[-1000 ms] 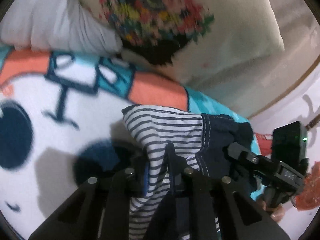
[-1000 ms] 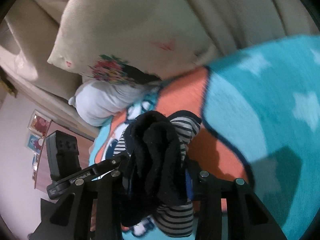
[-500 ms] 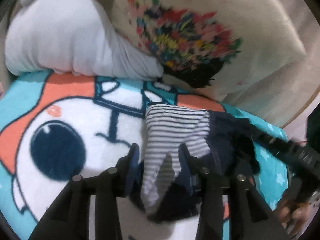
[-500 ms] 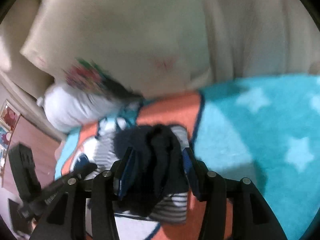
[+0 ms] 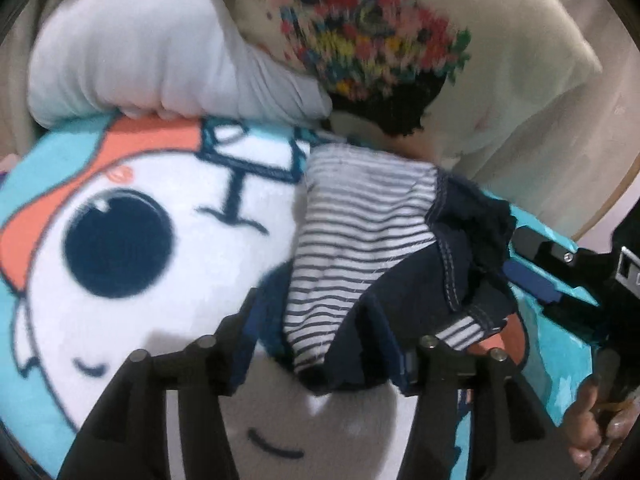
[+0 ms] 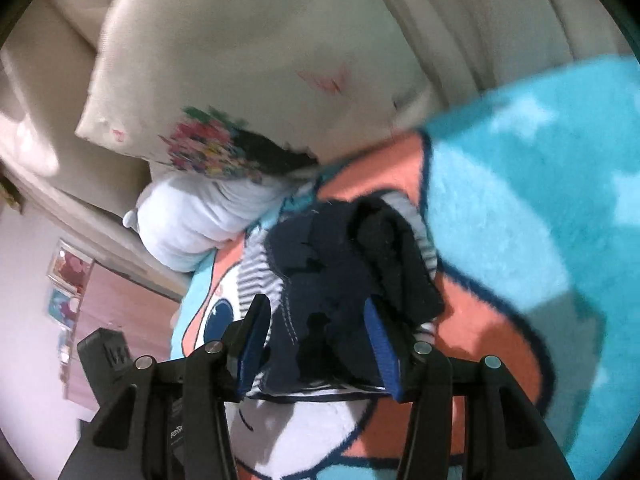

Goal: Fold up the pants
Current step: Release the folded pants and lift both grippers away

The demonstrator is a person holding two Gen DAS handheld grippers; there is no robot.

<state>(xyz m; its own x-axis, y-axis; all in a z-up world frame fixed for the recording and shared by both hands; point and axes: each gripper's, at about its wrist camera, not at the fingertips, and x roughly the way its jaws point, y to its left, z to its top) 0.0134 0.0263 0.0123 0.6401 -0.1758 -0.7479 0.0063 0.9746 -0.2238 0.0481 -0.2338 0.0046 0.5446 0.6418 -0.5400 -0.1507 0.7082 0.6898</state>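
While the pants (image 5: 372, 248) lie bunched on the cartoon blanket (image 5: 120, 300), just short of the embroidered cushion (image 5: 400, 52) and the white pillow (image 5: 140, 60), we have both tools around them. Our left gripper (image 5: 320, 340) has its jaws spread, the striped lining and navy cloth lying between them, not pinched. Our right gripper (image 6: 316, 344) likewise stands with jaws apart, the dark rumpled end of the pants (image 6: 340, 264) filling the gap and spilling past the right finger.
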